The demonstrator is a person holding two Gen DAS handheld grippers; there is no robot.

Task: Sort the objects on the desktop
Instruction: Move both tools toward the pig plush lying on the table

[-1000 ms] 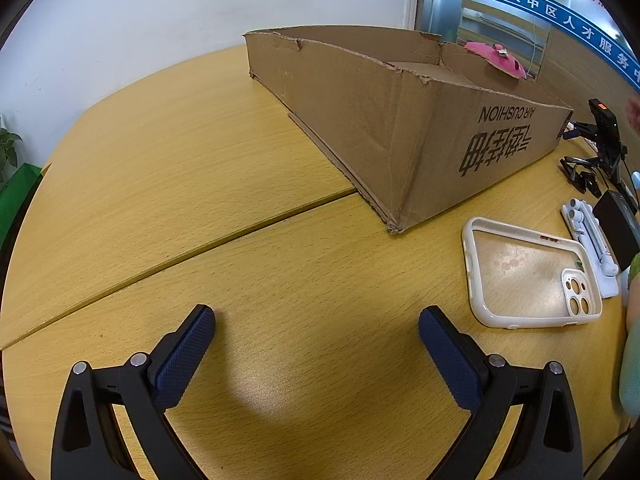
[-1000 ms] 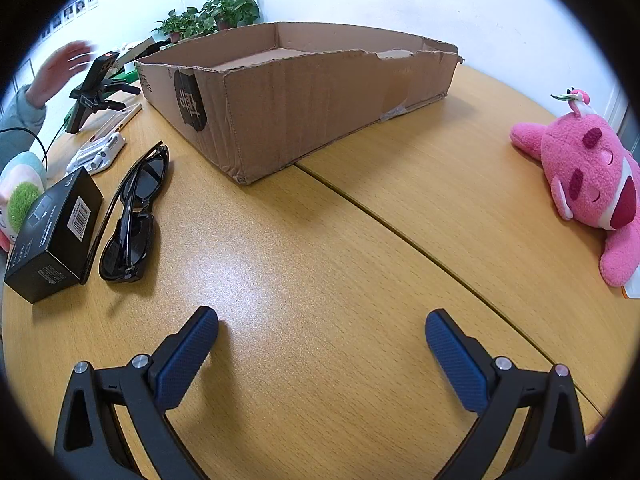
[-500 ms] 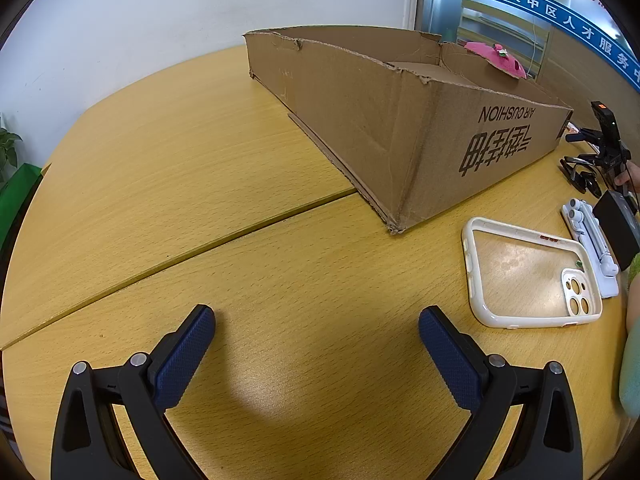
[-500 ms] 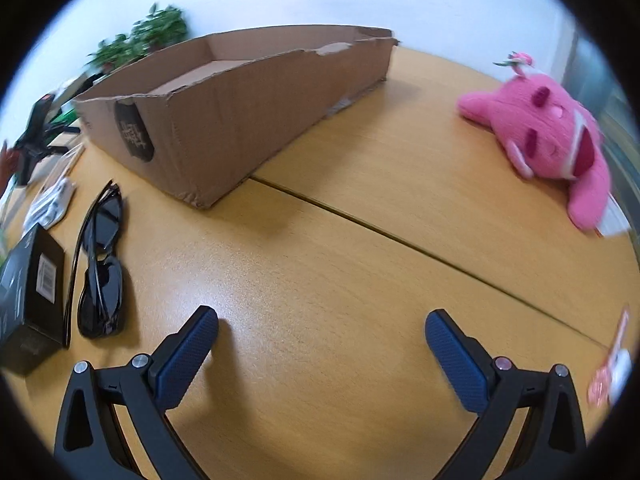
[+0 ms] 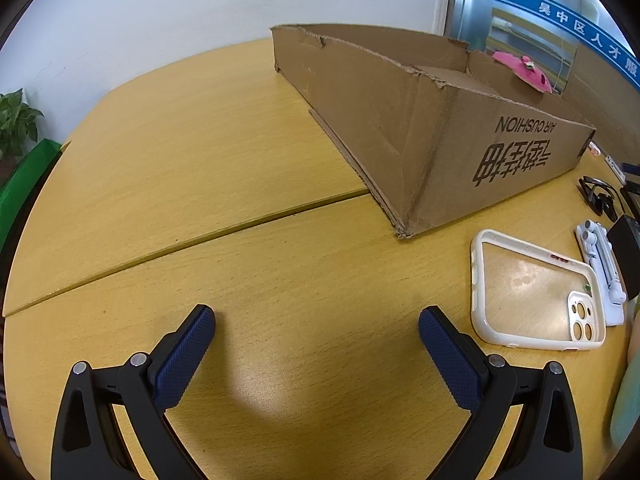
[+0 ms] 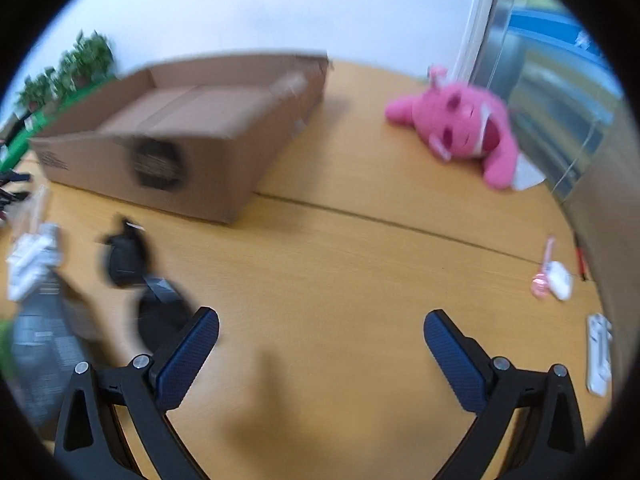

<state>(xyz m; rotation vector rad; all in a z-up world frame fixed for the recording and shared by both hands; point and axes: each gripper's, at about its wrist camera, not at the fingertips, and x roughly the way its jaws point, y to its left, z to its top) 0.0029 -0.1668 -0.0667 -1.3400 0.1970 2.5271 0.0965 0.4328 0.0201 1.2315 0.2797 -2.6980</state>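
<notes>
A shallow cardboard box (image 5: 448,128) stands on the wooden table, also seen blurred in the right wrist view as the cardboard box (image 6: 188,136). My left gripper (image 5: 316,332) hangs open over bare wood, with a white phone case (image 5: 532,292) to its right. My right gripper (image 6: 320,334) is open and holds nothing. Black sunglasses (image 6: 132,264) and a black carton (image 6: 48,344) lie blurred to its left. A pink plush toy (image 6: 460,128) lies far right of the box.
A white stand (image 5: 604,272) and black glasses (image 5: 600,196) lie past the phone case. Small pink and white items (image 6: 552,276) and a white strip (image 6: 598,354) sit near the right table edge. Potted plants (image 6: 68,68) stand behind the box. A seam crosses the table.
The right gripper has swung right and risen; the plush toy moved toward the view's centre and the sunglasses slid to the left. The left gripper has stayed put. A hand near the phone stand is gone.
</notes>
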